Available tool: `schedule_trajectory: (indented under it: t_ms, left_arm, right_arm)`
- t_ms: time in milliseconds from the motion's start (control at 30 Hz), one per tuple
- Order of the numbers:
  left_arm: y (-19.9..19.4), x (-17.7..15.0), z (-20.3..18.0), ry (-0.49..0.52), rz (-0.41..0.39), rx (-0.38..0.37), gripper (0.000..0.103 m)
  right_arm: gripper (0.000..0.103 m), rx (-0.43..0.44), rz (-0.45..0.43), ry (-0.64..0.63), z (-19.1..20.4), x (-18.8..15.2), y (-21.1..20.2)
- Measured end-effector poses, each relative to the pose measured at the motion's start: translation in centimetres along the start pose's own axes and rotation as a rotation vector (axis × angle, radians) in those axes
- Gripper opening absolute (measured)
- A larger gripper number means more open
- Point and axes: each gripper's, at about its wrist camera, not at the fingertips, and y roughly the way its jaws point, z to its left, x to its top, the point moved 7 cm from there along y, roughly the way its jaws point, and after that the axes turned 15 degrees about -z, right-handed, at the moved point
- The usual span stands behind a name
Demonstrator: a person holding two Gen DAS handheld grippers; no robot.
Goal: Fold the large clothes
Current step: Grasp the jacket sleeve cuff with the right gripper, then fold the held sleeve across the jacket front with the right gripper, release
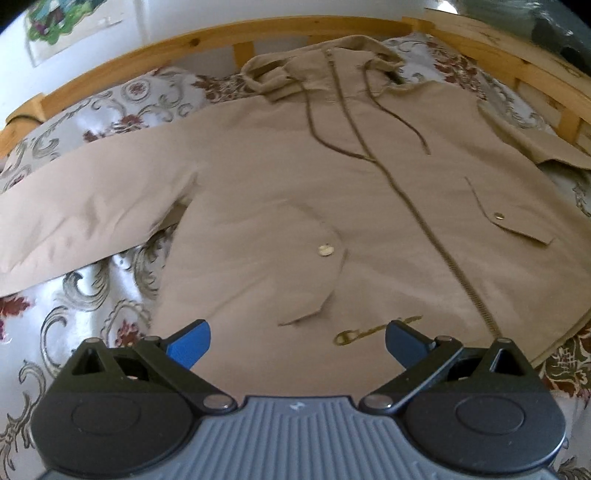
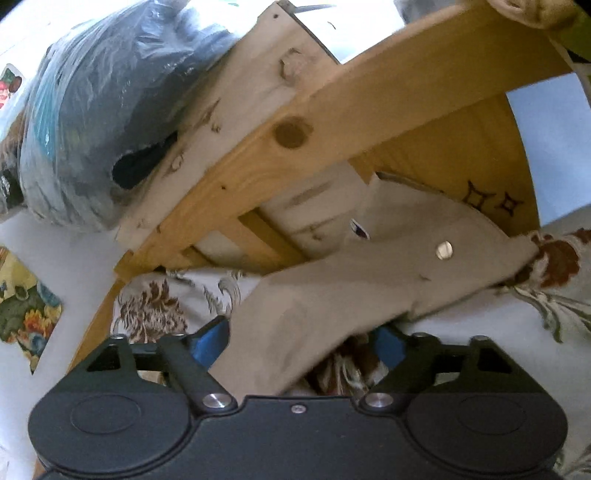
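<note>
A beige hooded jacket (image 1: 295,192) lies spread front-up on the patterned bedspread (image 1: 85,295), zipper closed, hood toward the headboard. One sleeve (image 1: 85,221) stretches out to the left. My left gripper (image 1: 297,341) is open and empty just above the jacket's bottom hem. In the right wrist view the other sleeve (image 2: 354,288), with a metal snap at its cuff, runs from between the fingers toward the bed rail. My right gripper (image 2: 303,343) stands wide with the sleeve lying between its blue fingers (image 2: 212,341); I cannot tell if it grips.
A wooden bed frame (image 1: 229,33) rings the mattress, and its rail (image 2: 332,122) is close ahead of the right gripper. A plastic-wrapped dark bundle (image 2: 110,110) sits beyond the rail. Posters hang on the wall (image 1: 55,22).
</note>
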Motion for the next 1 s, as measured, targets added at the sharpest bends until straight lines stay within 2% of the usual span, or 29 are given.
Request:
schedule_trajectory:
  t_ms: [33, 67, 100, 133, 200, 300, 400, 500, 600, 667, 700, 767, 867, 967, 1000]
  left_arm:
    - [-0.1, -0.1, 0.3, 0.0, -0.001, 0.005, 0.102]
    - [-0.1, -0.1, 0.6, -0.001, -0.003, 0.005, 0.102]
    - [-0.3, -0.1, 0.8, -0.005, -0.005, 0.003, 0.102]
    - [-0.4, -0.1, 1.0, -0.014, -0.008, -0.001, 0.102]
    - [-0.5, -0.1, 1.6, -0.032, -0.01, -0.008, 0.102]
    - [-0.7, -0.4, 2.6, -0.041, -0.007, -0.005, 0.102]
    - [-0.8, -0.6, 3.5, -0.038, -0.014, 0.018, 0.102]
    - [-0.6, -0.7, 4.4, -0.063, -0.012, 0.033, 0.102]
    - [-0.5, -0.7, 5.1, -0.125, -0.014, 0.028, 0.102]
    - [-0.5, -0.6, 5.4, -0.143, -0.016, 0.027, 0.102]
    - [-0.6, -0.6, 5.5, -0.145, -0.02, 0.027, 0.102]
    - [-0.8, -0.6, 5.6, -0.14, -0.028, 0.03, 0.102]
    - [-1.1, -0.8, 5.8, -0.134, -0.033, 0.036, 0.102]
    - [-1.2, -1.3, 6.0, -0.131, -0.022, 0.041, 0.102]
    - [-1.2, -1.4, 6.1, -0.131, -0.018, 0.044, 0.102]
  right_arm:
    - [0.048, -0.045, -0.015, -0.013, -0.1, 0.1, 0.2]
    - [0.032, -0.078, -0.027, -0.027, -0.1, 0.1, 0.4]
    - [0.026, -0.097, -0.052, -0.048, 0.1, 0.2, 0.6]
    - [0.024, -0.1, -0.081, -0.083, 0.5, 0.3, 0.6]
    - [0.017, -0.077, -0.156, -0.235, 2.5, 0.4, 0.5]
    - [0.009, 0.022, -0.277, -0.429, 6.4, 0.4, -0.6]
    - [0.006, 0.219, -0.404, -0.674, 13.2, -1.3, -2.7]
    - [0.005, 0.474, -0.53, -1.0, 20.5, -6.2, -5.6]
    - [0.005, 0.777, -0.702, -1.454, 25.6, -16.3, -9.8]
    - [0.004, 0.934, -0.766, -1.666, 26.1, -22.4, -11.8]
    - [0.004, 1.01, -0.77, -1.757, 25.9, -25.4, -12.8]
    - [0.004, 1.12, -0.72, -1.87, 25.0, -30.5, -14.0]
    - [0.005, 1.179, -0.559, -1.998, 23.1, -35.9, -14.3]
    - [0.013, 1.209, -0.464, -2.091, 21.6, -38.6, -14.6]
    - [0.027, 1.225, -0.42, -2.087, 20.8, -38.9, -15.1]
